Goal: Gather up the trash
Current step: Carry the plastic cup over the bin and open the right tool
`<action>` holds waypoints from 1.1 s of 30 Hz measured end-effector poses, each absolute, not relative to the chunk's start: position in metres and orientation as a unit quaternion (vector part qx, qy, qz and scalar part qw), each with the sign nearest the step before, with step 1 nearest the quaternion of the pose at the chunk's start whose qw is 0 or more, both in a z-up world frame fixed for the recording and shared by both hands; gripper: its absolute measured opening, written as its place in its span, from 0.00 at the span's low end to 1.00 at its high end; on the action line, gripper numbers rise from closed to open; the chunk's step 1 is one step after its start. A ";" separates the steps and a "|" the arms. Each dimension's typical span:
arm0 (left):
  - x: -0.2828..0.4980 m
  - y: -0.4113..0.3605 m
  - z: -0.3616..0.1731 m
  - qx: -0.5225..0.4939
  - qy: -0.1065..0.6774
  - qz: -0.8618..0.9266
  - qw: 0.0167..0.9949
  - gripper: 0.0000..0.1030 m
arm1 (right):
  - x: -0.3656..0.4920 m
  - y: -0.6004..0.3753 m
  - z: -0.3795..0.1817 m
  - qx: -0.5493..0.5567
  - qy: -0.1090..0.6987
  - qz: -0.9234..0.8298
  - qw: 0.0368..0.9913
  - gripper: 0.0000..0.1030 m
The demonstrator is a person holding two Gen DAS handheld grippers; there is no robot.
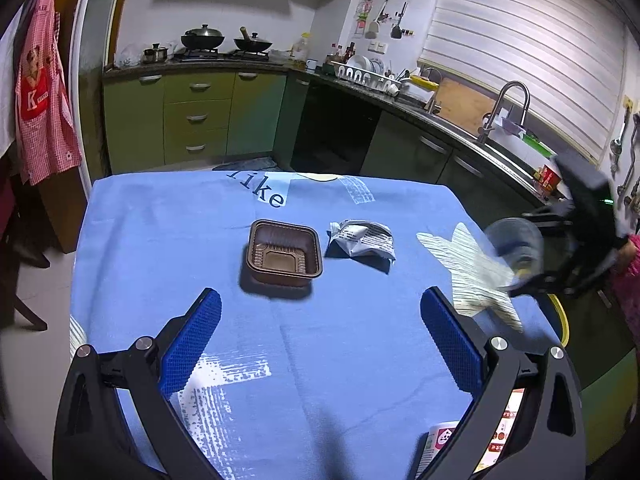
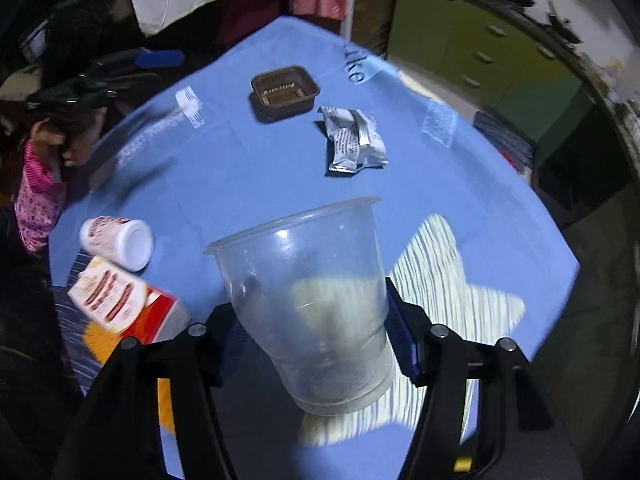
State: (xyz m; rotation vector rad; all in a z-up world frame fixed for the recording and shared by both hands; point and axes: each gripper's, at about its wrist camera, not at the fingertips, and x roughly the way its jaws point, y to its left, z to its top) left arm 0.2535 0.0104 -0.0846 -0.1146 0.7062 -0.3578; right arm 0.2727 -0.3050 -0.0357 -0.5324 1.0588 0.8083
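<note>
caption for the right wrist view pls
Right gripper clamps a clear plastic cup above the blue tablecloth.

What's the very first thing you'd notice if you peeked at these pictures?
The big clear plastic cup, pinched between the fingers of the right gripper and held above the blue tablecloth. Next, farther out on the cloth, an empty brown tray with a crumpled silver wrapper lying beside it. The left gripper is wide open and holds nothing.

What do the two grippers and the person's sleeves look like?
Both the left gripper and the right gripper have black angular frames with round silver bolts and blue textured fingers. The sleeve is pink with a small pattern.
</note>
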 end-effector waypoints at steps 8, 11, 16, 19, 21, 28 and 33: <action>0.252 0.012 -0.085 -0.066 0.337 -0.172 0.923 0.95 | 0.196 -0.379 0.010 -0.188 0.457 0.283 0.822 0.57; 0.251 0.011 -0.085 -0.065 0.335 -0.170 0.924 0.95 | 0.173 -0.413 0.018 -0.168 0.455 0.233 0.843 0.57; 0.252 0.008 -0.086 -0.064 0.339 -0.172 0.923 0.95 | 0.143 -0.480 0.007 -0.108 0.466 0.127 0.869 0.57; 0.252 0.006 -0.088 -0.060 0.342 -0.174 0.922 0.95 | 0.131 -0.513 -0.009 -0.069 0.472 0.073 0.876 0.57; 0.253 0.004 -0.089 -0.056 0.344 -0.173 0.921 0.95 | 0.128 -0.536 -0.024 -0.044 0.475 0.029 0.878 0.57; 0.253 0.000 -0.091 -0.051 0.346 -0.176 0.920 0.95 | 0.136 -0.590 -0.063 0.020 0.490 -0.046 0.870 0.59; 0.253 0.000 -0.092 -0.049 0.349 -0.177 0.919 0.95 | 0.148 -0.608 -0.088 0.031 0.506 -0.070 0.859 0.66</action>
